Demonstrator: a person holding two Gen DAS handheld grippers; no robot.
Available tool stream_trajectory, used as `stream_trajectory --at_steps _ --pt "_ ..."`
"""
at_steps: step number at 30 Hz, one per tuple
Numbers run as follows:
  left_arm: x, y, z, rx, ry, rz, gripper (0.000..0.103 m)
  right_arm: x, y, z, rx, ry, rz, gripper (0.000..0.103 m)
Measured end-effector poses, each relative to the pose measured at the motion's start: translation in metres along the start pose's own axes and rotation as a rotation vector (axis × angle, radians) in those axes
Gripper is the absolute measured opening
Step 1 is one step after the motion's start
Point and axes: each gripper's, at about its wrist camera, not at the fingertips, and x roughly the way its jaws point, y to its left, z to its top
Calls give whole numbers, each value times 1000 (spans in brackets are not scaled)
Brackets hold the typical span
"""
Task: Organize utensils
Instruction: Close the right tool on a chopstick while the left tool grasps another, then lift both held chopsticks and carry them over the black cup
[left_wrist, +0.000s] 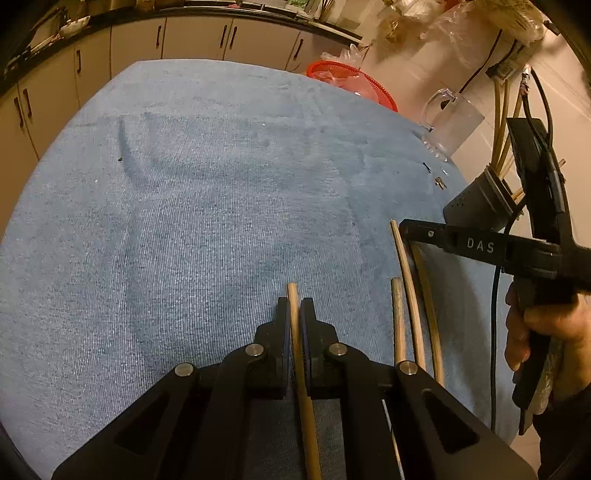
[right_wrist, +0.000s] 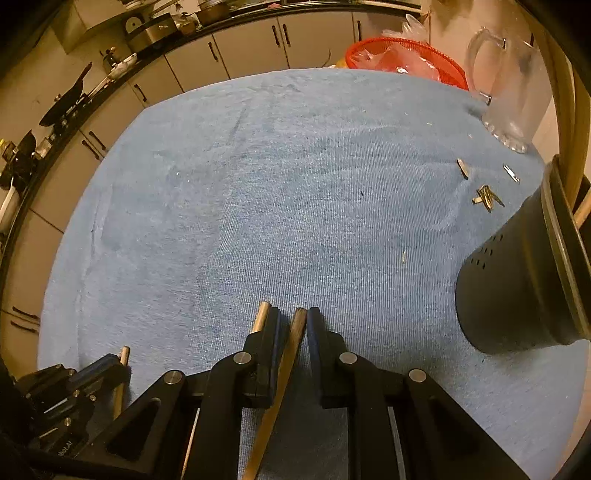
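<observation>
One wide blue terry cloth (right_wrist: 258, 184) covering the table, dark perforated utensil holder (right_wrist: 517, 288) at right, left gripper (left_wrist: 294, 306) clamped on a wooden chopstick (left_wrist: 301, 369), right gripper (right_wrist: 293, 317) closed around another wooden chopstick (right_wrist: 284, 369).

White "DAS" lettering on black finger bar of right tool (left_wrist: 406, 230); no other readable text

Dim, warm yellowish room light — grainy pictures, strong fisheye bending at the dark corners, soft shadows, no glare.
</observation>
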Motion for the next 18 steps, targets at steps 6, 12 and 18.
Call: stream_trajectory --at_steps 6,12,18 --pt "4 -9 9 21 27 55 7 -1 3 1 -16 -14 -18 15" --pt "7 -17 10 58 28 109 7 0 0 -1 -26 -37 -9 9" --pt "10 -33 6 140 -5 204 5 -1 -4 -3 -12 -51 29 8"
